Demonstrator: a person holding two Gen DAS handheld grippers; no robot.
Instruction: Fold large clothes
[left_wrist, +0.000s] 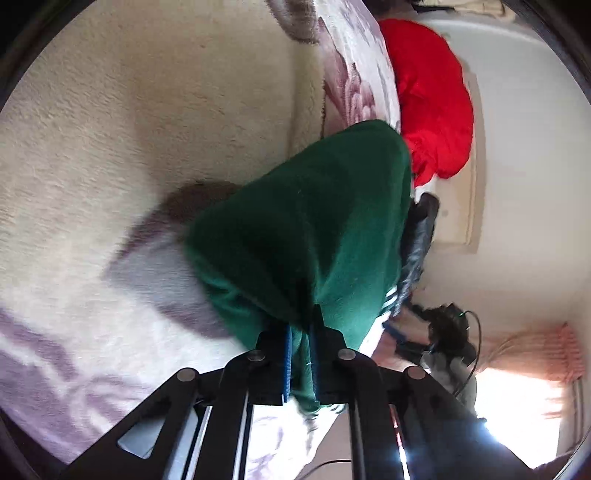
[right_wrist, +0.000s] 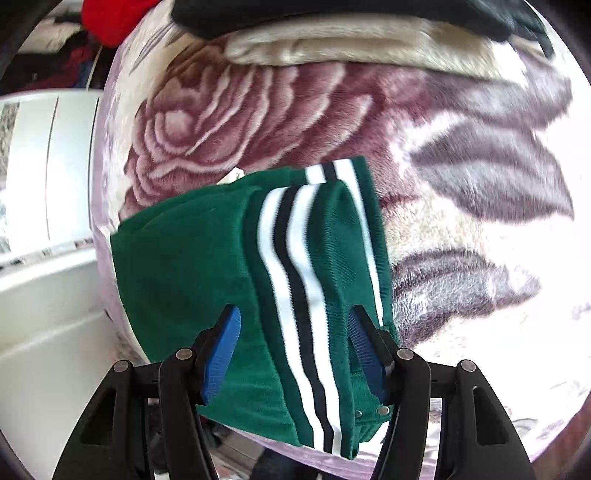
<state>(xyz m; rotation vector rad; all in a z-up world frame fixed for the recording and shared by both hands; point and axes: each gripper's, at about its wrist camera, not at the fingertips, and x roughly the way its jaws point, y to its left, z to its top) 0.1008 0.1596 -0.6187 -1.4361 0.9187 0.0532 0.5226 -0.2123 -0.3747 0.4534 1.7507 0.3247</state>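
Observation:
A dark green garment (left_wrist: 314, 221) with white and black stripes hangs bunched over a floral blanket (left_wrist: 74, 258). My left gripper (left_wrist: 300, 332) is shut on it, a fold of green cloth pinched between the blue pads (left_wrist: 287, 354). In the right wrist view the same green garment (right_wrist: 192, 266) lies folded near the edge of the floral blanket (right_wrist: 258, 122). Its striped band (right_wrist: 295, 280) runs between the fingers. My right gripper (right_wrist: 295, 317) stands open astride that band. Its blue pads (right_wrist: 221, 350) sit at either side and do not squeeze the cloth.
A red garment (left_wrist: 432, 99) lies at the blanket's far end by a white wall. A beige folded cloth (right_wrist: 351, 48) and a black garment (right_wrist: 332, 14) lie beyond the green one. White furniture (right_wrist: 44, 147) stands beside the bed. A bright curtained window (left_wrist: 535, 354) glares.

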